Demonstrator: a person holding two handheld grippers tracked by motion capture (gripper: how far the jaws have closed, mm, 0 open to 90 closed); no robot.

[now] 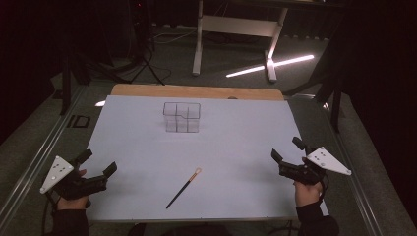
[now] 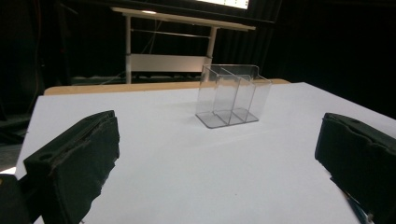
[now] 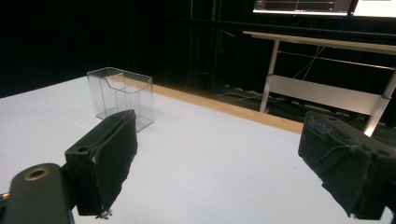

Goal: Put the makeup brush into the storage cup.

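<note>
Clear plastic — the compartment box (image 1: 182,117) stands upright well ahead of both your grippers, between their lines of reach. Your left gripper (image 1: 97,162) and right gripper (image 1: 286,149) both hold their jaws spread wide with nothing in them — the thin brush (image 1: 184,188) lies flat between them.

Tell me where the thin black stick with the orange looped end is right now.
In the high view the stick lies flat on the white table, near the front edge, between the left tool and right tool, well short of the clear organizer.
</note>
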